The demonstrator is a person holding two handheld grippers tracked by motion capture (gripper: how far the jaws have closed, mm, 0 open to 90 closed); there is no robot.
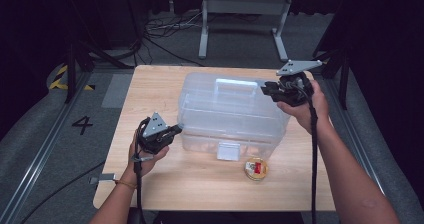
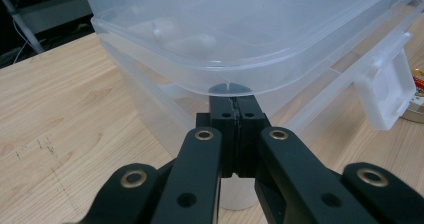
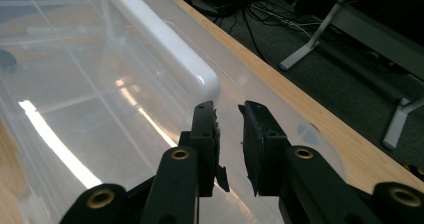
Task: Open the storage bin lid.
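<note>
A clear plastic storage box (image 1: pixel 230 111) with its lid (image 2: pixel 240 29) on stands in the middle of the wooden table (image 1: pixel 150 89). My left gripper (image 1: pixel 177 129) is shut, and its tips (image 2: pixel 232 101) sit right under the rim of the lid's near-left corner. My right gripper (image 1: pixel 264 89) hovers over the lid's far-right part. Its jaws (image 3: pixel 227 111) stand a little apart with nothing between them, just short of the end of the white carry handle (image 3: pixel 165 44). A white latch (image 2: pixel 387 89) hangs on the box's front side.
A small round tin (image 1: pixel 256 168) with a red and gold top lies on the table in front of the box's right half. Beyond the far table edge are a metal frame leg (image 1: pixel 203 34) and loose cables (image 1: pixel 165 29) on the floor.
</note>
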